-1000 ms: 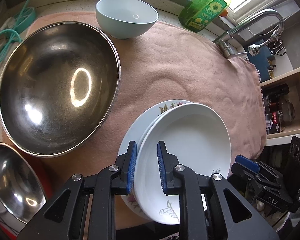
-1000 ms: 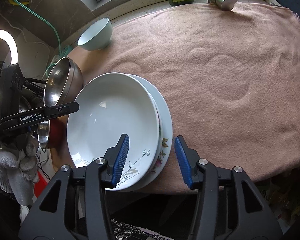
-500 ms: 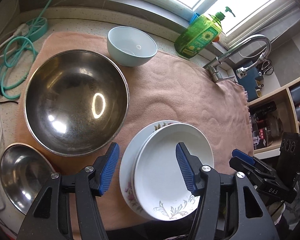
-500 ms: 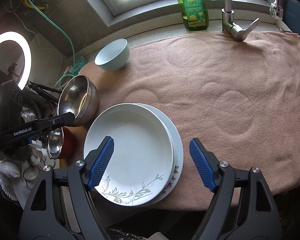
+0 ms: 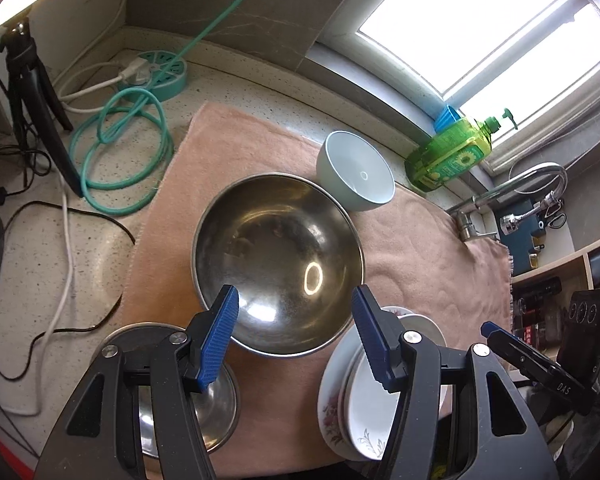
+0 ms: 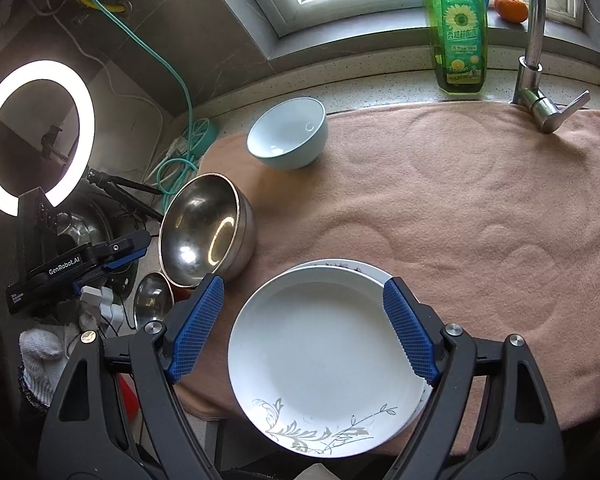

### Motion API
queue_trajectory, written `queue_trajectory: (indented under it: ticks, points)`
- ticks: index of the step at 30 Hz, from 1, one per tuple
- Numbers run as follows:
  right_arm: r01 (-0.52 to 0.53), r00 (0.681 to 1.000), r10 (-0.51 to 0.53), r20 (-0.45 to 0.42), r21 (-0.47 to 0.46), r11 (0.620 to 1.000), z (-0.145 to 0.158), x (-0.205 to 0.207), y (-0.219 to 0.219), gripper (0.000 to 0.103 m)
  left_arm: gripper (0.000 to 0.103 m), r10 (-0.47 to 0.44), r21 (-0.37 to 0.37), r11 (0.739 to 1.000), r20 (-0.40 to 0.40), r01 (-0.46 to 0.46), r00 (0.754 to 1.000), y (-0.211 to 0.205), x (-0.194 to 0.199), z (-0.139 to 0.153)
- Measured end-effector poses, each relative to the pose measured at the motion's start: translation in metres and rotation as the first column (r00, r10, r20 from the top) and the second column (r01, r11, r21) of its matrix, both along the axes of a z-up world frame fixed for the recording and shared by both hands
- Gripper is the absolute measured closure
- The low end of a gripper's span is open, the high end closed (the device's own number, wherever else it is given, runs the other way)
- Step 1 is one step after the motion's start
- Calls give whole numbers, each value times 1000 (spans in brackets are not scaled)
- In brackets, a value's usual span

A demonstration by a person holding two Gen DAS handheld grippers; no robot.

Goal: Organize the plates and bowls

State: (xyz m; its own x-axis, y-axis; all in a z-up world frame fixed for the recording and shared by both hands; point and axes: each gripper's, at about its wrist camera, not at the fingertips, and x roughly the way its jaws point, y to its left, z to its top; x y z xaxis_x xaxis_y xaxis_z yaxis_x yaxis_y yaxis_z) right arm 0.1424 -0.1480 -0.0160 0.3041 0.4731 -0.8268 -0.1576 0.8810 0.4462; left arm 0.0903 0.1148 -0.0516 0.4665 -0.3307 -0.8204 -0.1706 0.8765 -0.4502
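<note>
Two stacked plates lie on the pink towel (image 6: 440, 208): a white plate with a grey leaf pattern (image 6: 324, 356) rests on a floral plate (image 5: 332, 420). A large steel bowl (image 5: 276, 268) stands left of them, a pale blue bowl (image 6: 288, 134) behind it, and a small steel bowl (image 5: 180, 400) at the near left. My left gripper (image 5: 296, 340) is open and empty above the large steel bowl's near rim. My right gripper (image 6: 300, 332) is open and empty, raised above the white plate.
A green soap bottle (image 6: 458, 28) and a tap (image 6: 536, 52) stand by the window. A teal hose (image 5: 120, 160), cables and a tripod (image 5: 32, 92) lie on the counter at left. A ring light (image 6: 36, 136) glows at the far left.
Both grippers have opened wide, let go of the plates and pulled up and back. The left one has shifted left over the large steel bowl. The plates stay stacked on the towel.
</note>
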Motion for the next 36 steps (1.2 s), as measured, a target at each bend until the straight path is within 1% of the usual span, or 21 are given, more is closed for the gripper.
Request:
queue_trajectory:
  ticks: [6,16,17,20,23,24,27,29,30,32,34,35,36]
  points:
    - [-8,1000,9,-25,32,999,-7,20,20,19,45,55,-21,998,-19,-55,998,24,8,-9]
    - [-55,996,60,-70,66,996,-23,49,53,19,45,79,-73,994,-64,-84,995,44,21,-27]
    - [-61,995,66,-71,66,996,-24,51,57,20,47,80,-78,993,-71,-85,994,45,22,-29]
    - [-82,991,89,-96,74,994,-31,57,68,32,48,74,-75,994,-83,-80,994,46,23,-33]
    - [-83,988,93,-124,83,993,-40,63,76,36,51,70,-77,994,-92,-77,993,47,23,-36]
    - [-86,986,97,-133,85,993,-43,64,78,40,52,72,-77,994,-94,-80,993,47,24,-37]
    - [-97,981,110,-160,88,991,-52,68,85,49,58,83,-76,993,-98,-91,992,50,24,-40]
    - [-103,979,116,-168,84,991,-57,69,89,51,63,80,-90,992,-109,-90,991,52,25,-43]
    - [-105,978,118,-171,80,991,-59,69,90,56,65,81,-96,991,-115,-92,990,53,26,-45]
    - [-109,976,122,-183,81,991,-63,71,93,61,71,75,-102,991,-121,-88,990,52,27,-47]
    - [-112,973,126,-191,81,990,-67,73,95,66,73,69,-100,992,-123,-82,990,51,29,-49]
    - [-113,973,127,-192,79,990,-68,74,96,69,78,66,-100,992,-124,-79,990,50,29,-50]
    - [-115,973,128,-191,75,990,-69,74,97,71,80,63,-96,992,-125,-76,990,49,30,-50]
